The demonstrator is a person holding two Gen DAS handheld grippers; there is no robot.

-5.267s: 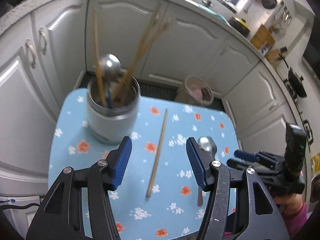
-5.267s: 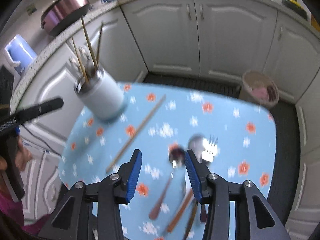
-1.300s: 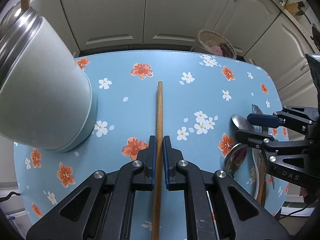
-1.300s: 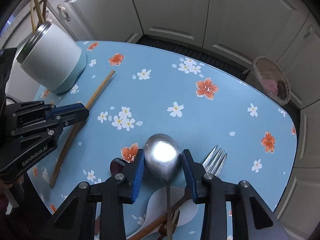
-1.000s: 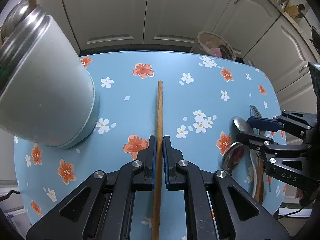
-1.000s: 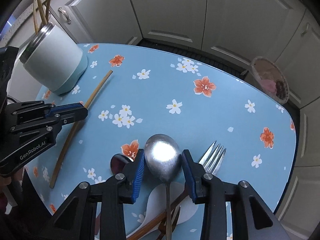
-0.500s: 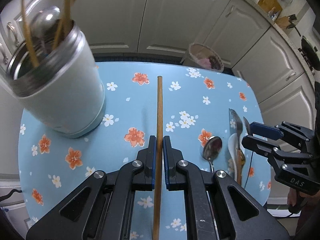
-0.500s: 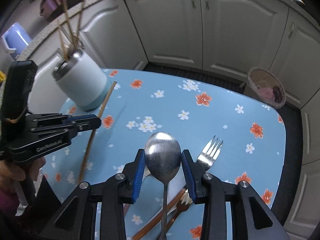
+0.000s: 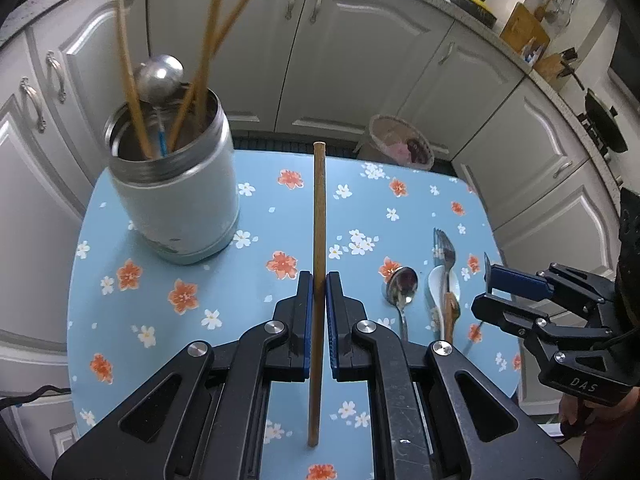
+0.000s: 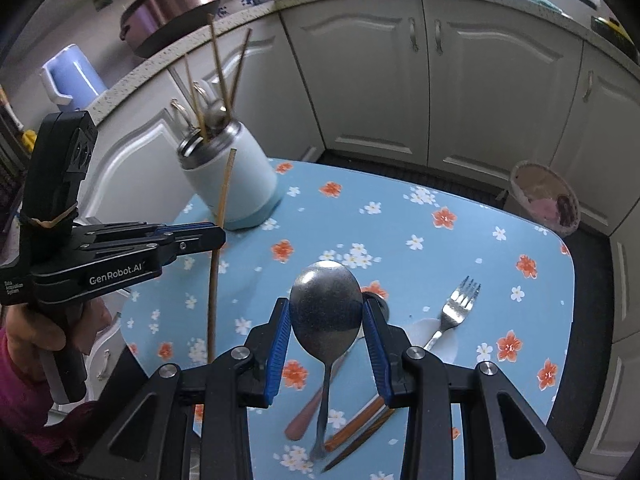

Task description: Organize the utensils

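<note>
My left gripper (image 9: 316,284) is shut on a wooden chopstick (image 9: 319,208) and holds it lifted above the blue flowered table (image 9: 264,236); it also shows in the right wrist view (image 10: 218,236). My right gripper (image 10: 326,316) is shut on a steel spoon (image 10: 326,308), held by its bowl above the table. A white utensil holder (image 9: 180,204) with a steel rim stands at the table's far left, holding chopsticks and a spoon. A fork (image 9: 444,248), a small spoon (image 9: 401,284) and a white ceramic spoon (image 9: 438,292) lie at the right.
White cabinets (image 9: 352,52) ring the table. A basket (image 9: 402,144) sits on the floor behind the table. In the right wrist view, wooden-handled utensils (image 10: 352,424) lie near the table's front edge under my right gripper. A pot (image 10: 172,4) and blue jug (image 10: 72,76) stand on the counter.
Both grippers have risen away from the table, carrying the chopstick and the spoon. The holder's open top has come into view.
</note>
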